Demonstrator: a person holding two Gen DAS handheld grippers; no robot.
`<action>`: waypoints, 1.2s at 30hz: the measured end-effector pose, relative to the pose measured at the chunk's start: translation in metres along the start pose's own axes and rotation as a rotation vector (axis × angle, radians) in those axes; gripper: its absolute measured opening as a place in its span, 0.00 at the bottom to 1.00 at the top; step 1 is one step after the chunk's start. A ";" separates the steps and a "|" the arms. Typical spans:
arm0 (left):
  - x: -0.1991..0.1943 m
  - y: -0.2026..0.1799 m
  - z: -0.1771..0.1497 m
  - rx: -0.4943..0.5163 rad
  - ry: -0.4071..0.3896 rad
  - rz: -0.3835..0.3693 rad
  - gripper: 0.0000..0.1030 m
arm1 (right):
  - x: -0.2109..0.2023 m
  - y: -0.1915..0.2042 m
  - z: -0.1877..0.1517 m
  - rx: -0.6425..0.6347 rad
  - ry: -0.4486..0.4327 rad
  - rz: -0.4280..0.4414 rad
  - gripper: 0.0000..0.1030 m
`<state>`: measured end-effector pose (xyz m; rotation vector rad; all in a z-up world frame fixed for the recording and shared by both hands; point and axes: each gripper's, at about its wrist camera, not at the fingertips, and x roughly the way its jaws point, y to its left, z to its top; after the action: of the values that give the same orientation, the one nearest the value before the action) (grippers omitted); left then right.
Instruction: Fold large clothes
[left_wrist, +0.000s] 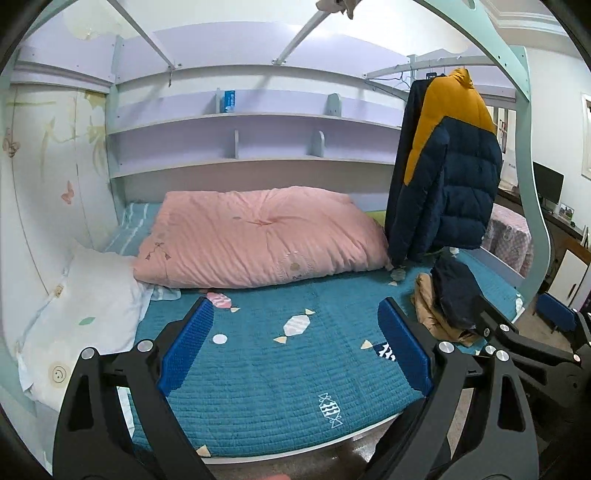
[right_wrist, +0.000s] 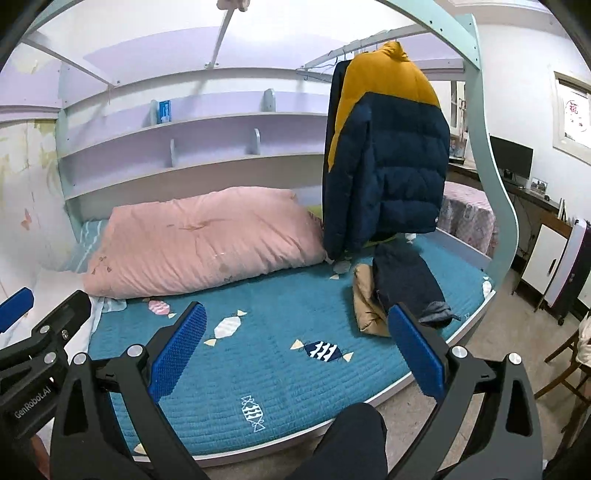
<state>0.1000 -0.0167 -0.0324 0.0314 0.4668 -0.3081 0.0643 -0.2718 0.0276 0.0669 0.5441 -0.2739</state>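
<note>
Puffer jacket (left_wrist: 448, 162): navy quilted body with a mustard-yellow yoke and collar, hanging from a rail at the right end of the bed, its hem reaching down near the bedspread; a second dark garment hangs just behind it.
Folded clothes (right_wrist: 400, 288): a dark navy piece lying on top of a tan one, piled on the bedspread below the jacket, near the bed's right edge.
Bedspread (left_wrist: 280, 369): teal quilted cover printed with candy shapes, spread flat over the bed.
Pink duvet (left_wrist: 255, 240): bundled thick along the back of the bed, just left of the hanging jacket.
White pillow (left_wrist: 85, 314): at the left end of the bed, beside the duvet.
Left hand-held gripper (left_wrist: 295, 350): blue-padded fingers spread wide, holding nothing, raised over the near edge of the bed.
Right hand-held gripper (right_wrist: 299, 354): fingers likewise wide apart and holding nothing, beside the left one, pointed toward the folded clothes.
</note>
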 end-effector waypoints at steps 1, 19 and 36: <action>-0.001 0.000 0.000 0.001 0.003 -0.008 0.88 | -0.001 0.000 -0.001 0.001 -0.004 -0.004 0.93; 0.005 -0.006 -0.010 0.010 0.065 0.026 0.90 | -0.003 0.002 -0.007 -0.013 -0.010 -0.050 0.93; 0.019 -0.005 -0.014 -0.011 0.108 0.045 0.90 | 0.001 0.002 -0.008 0.003 0.017 -0.054 0.93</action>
<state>0.1082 -0.0257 -0.0533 0.0480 0.5737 -0.2608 0.0613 -0.2687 0.0203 0.0580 0.5633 -0.3268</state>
